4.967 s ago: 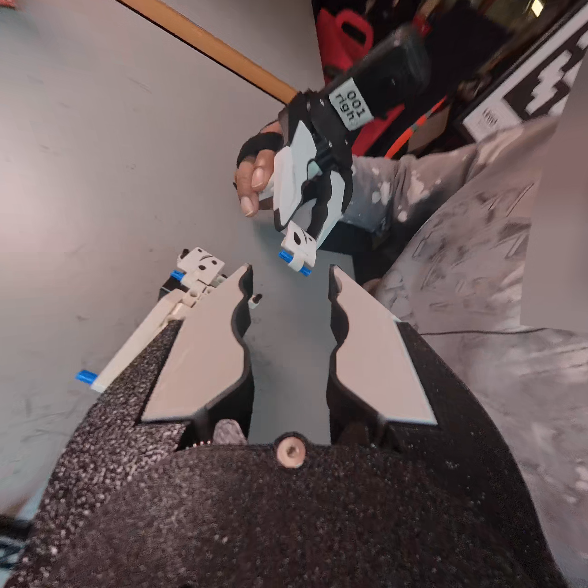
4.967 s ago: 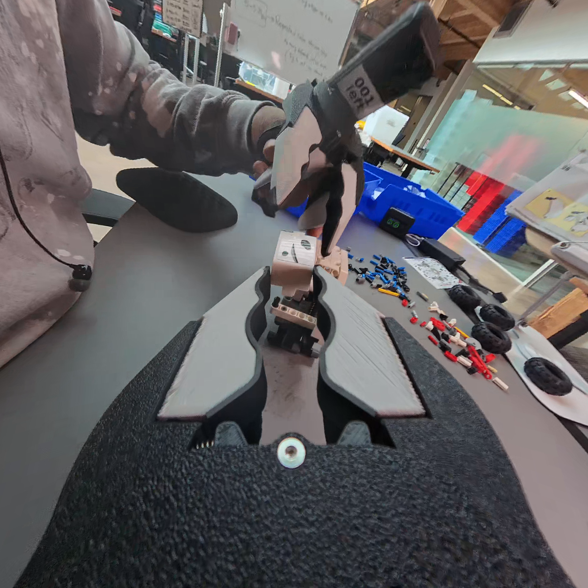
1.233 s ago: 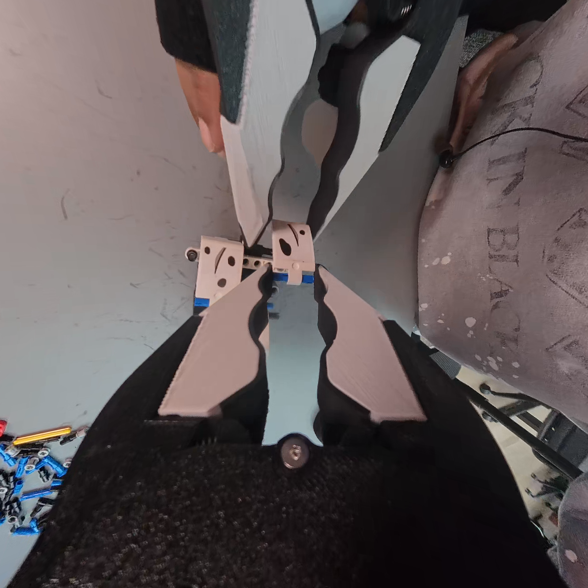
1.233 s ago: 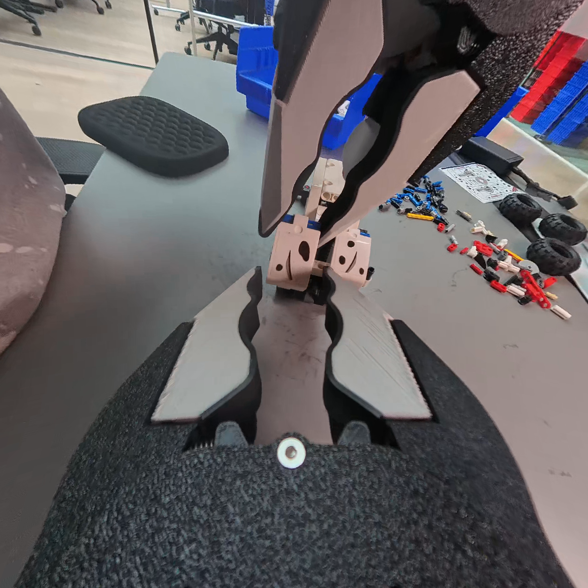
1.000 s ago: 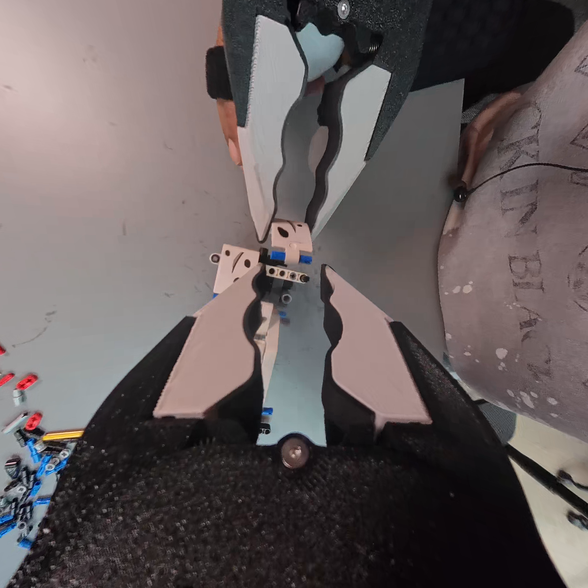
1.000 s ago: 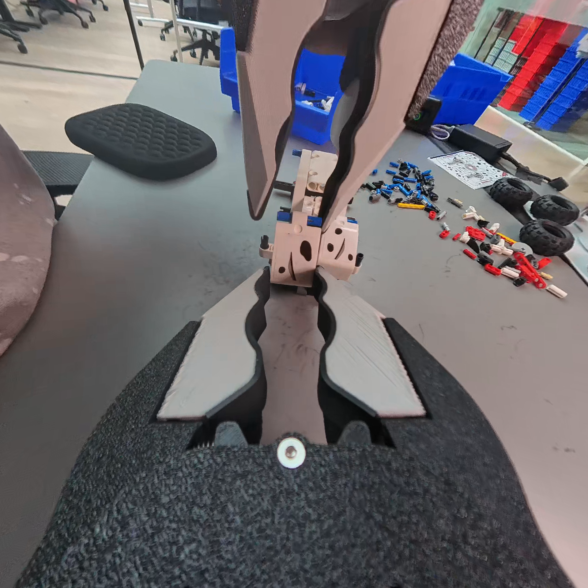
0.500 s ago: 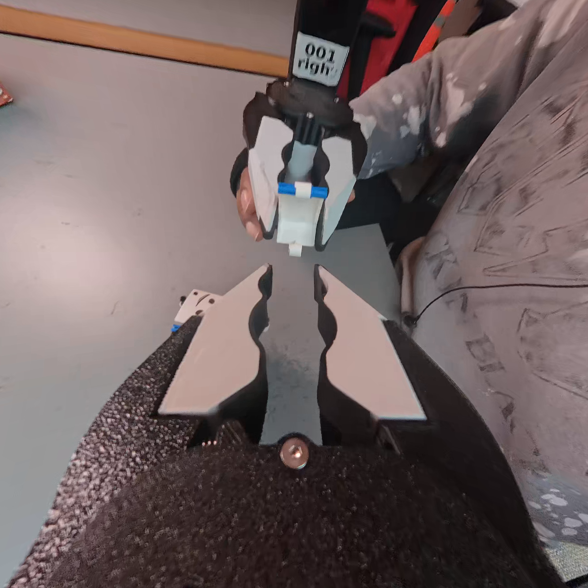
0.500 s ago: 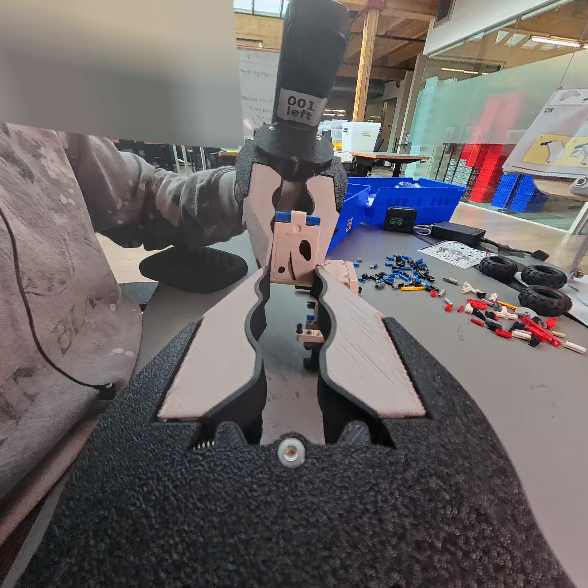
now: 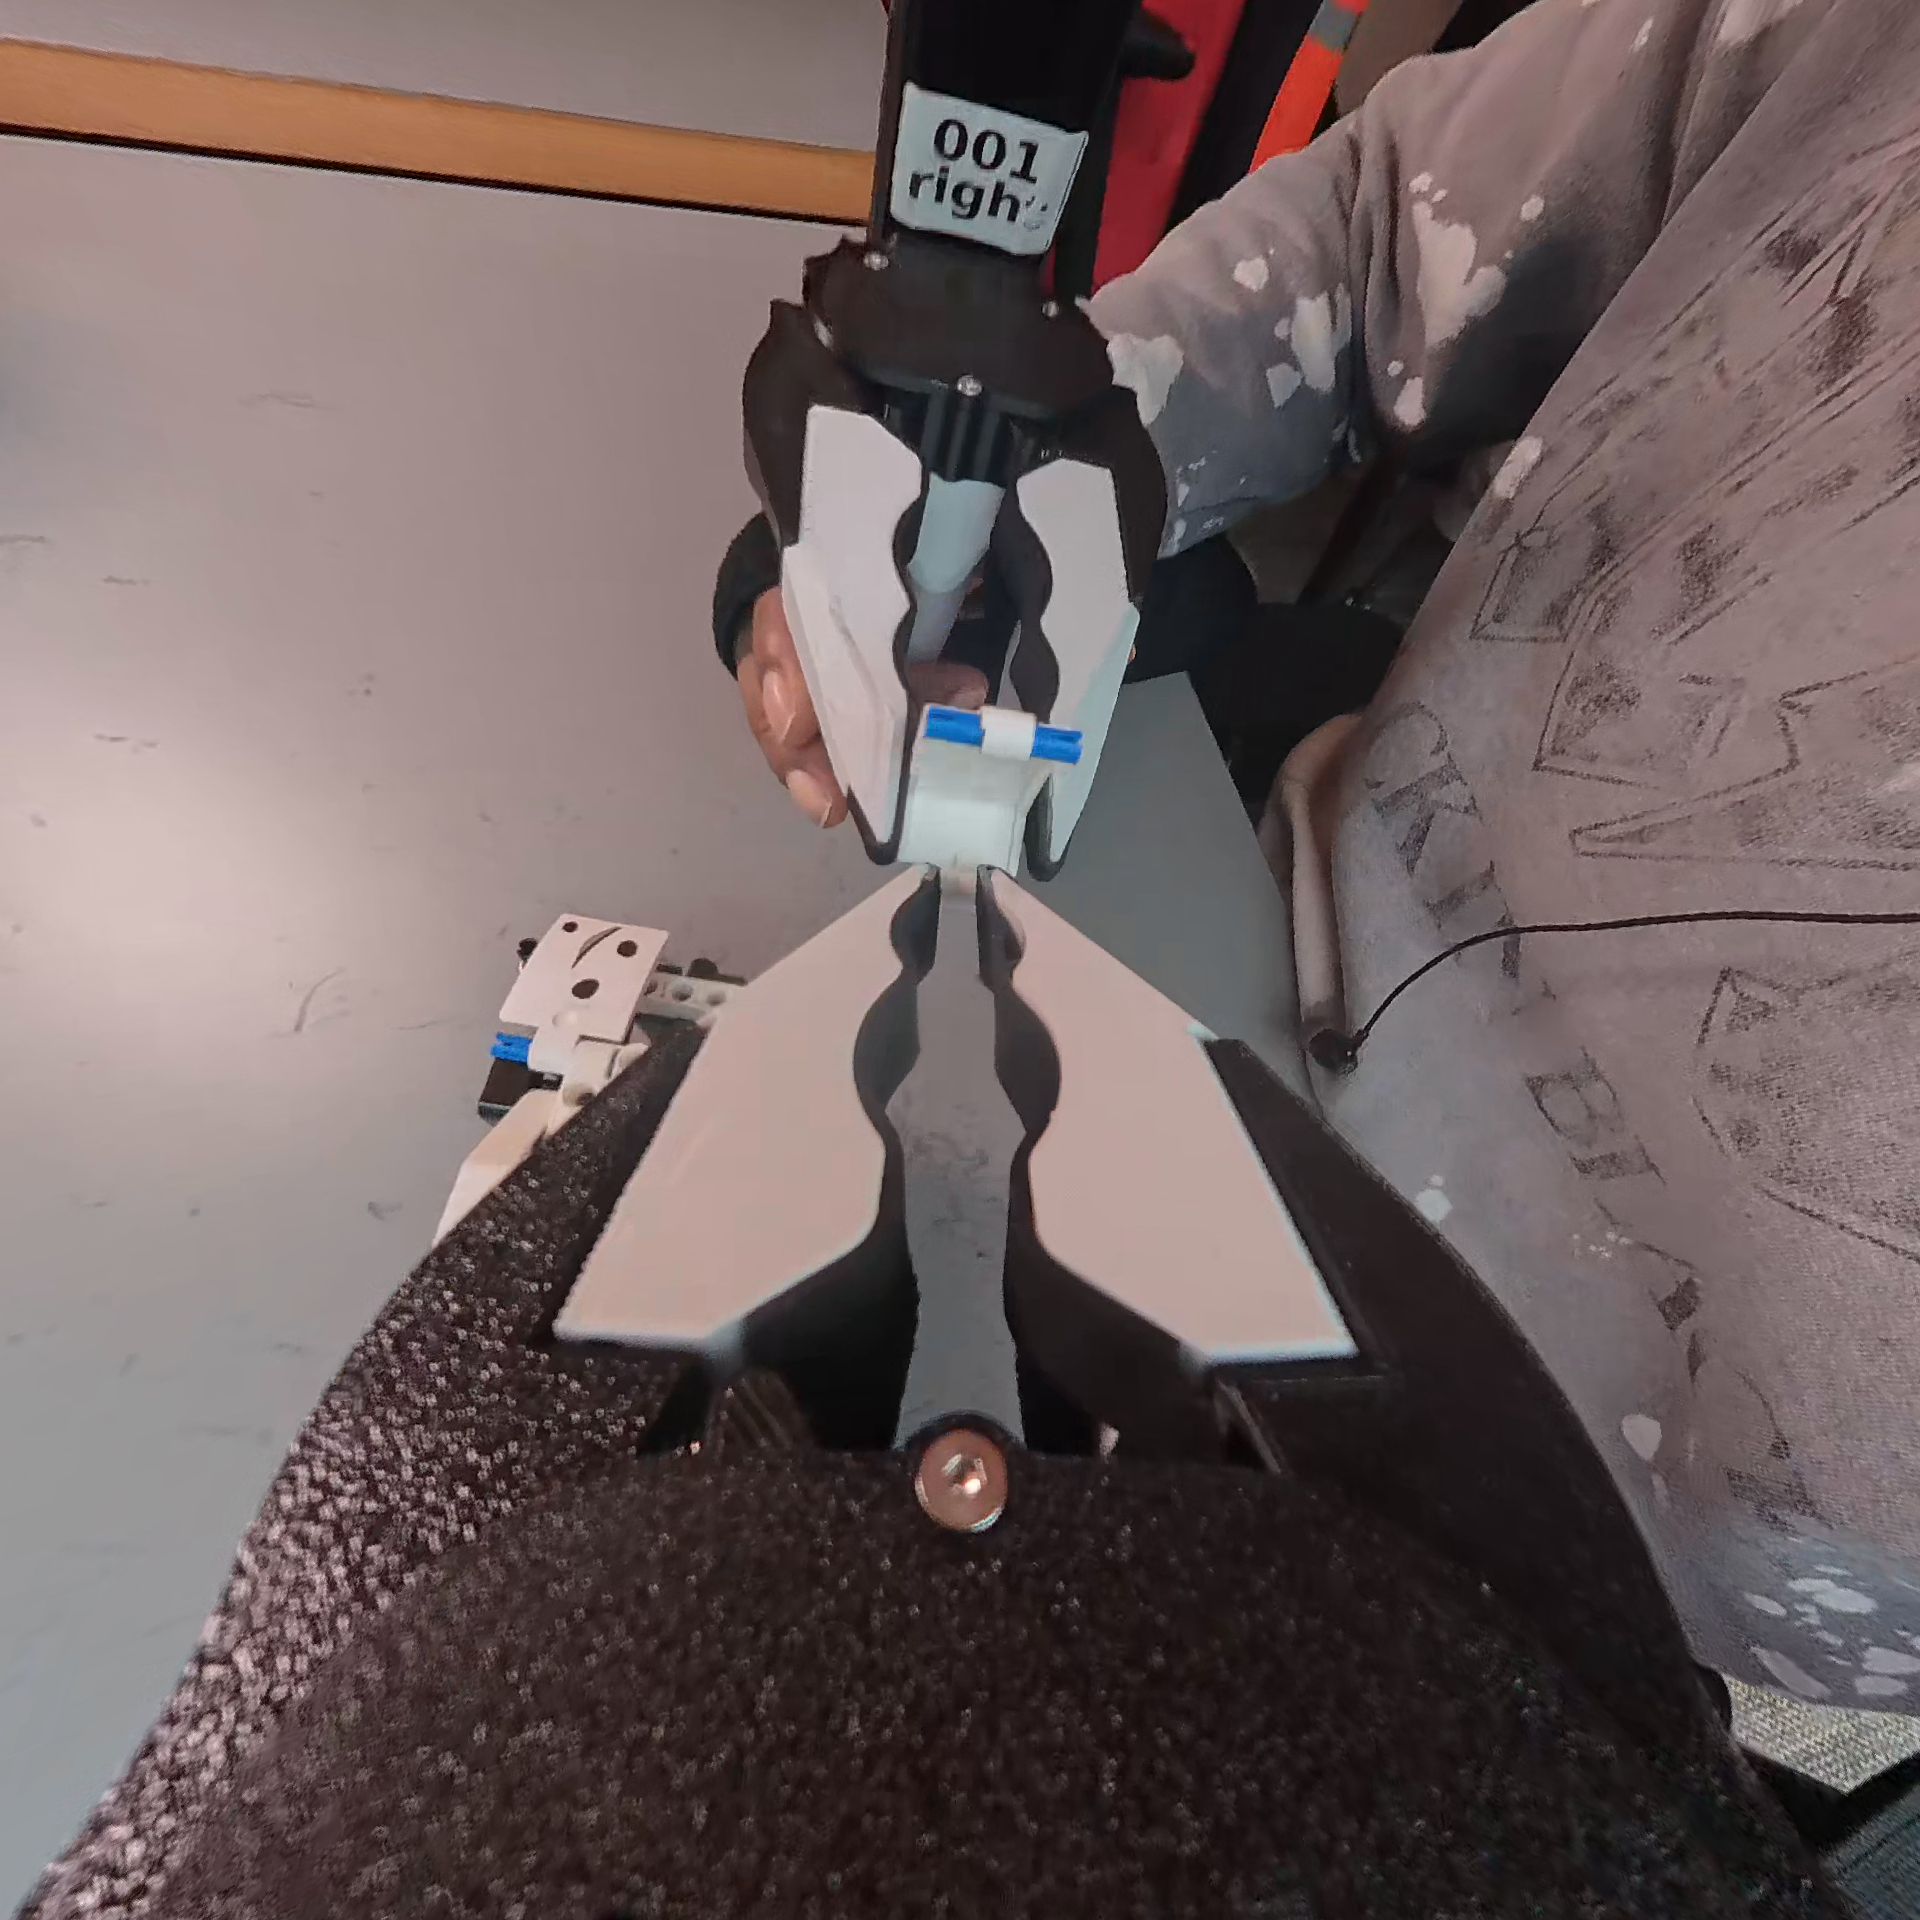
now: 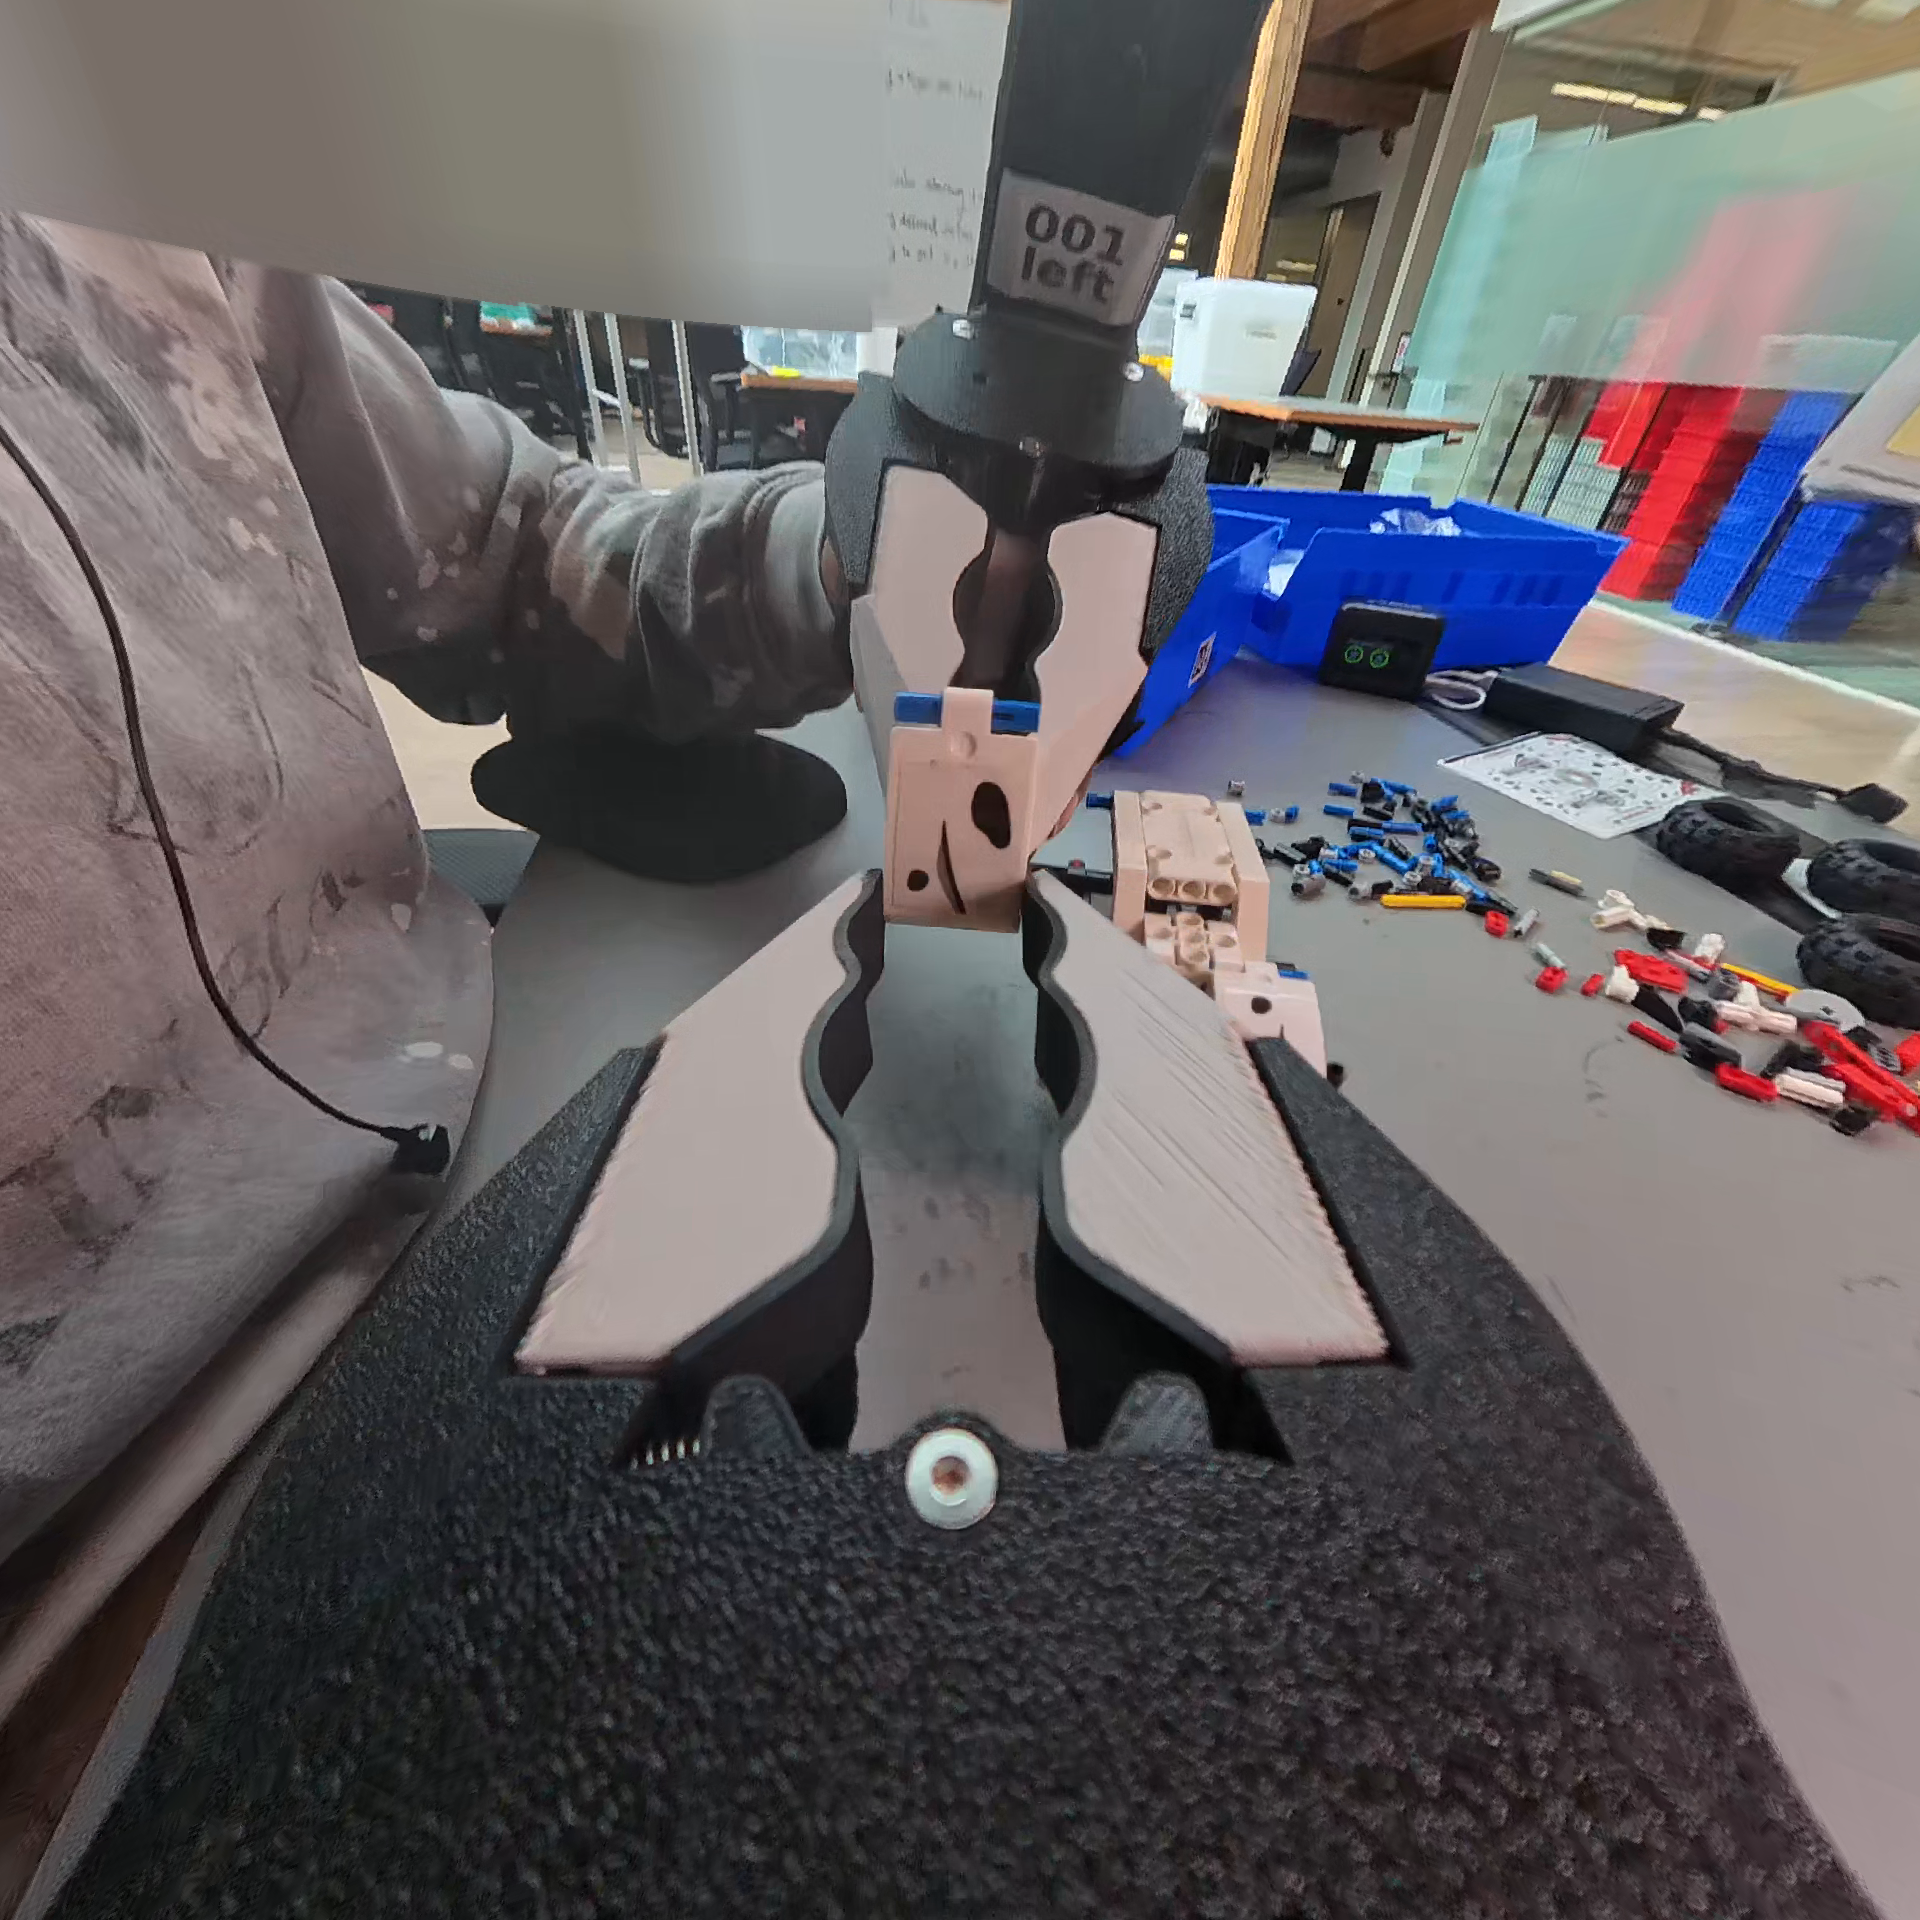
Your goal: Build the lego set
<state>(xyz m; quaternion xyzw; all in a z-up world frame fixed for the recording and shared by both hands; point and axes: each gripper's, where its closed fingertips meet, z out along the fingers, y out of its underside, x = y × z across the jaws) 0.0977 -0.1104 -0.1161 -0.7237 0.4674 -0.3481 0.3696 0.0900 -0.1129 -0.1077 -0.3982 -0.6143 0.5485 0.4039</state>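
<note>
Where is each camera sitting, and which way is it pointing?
Left wrist view: rides the left gripper, looking down at the grey table and the facing right gripper; a sleeve shows.
Right wrist view: rides the right gripper, looking across the table toward the left gripper; the person's torso shows.
Shared: the white panel piece between both grippers.

1. The partly built lego model (image 9: 582, 1023) on the table — the left gripper's (image 9: 957, 876) housing hides most of it in the left wrist view.
2. In the right wrist view, one finger (image 10: 1174, 1132) of the right gripper covers the model's near side.
3. The loose small parts (image 10: 1392, 842) are too tiny to sort by shape.
4. Tyres (image 10: 1860, 961) — cut by the right edge.
</note>
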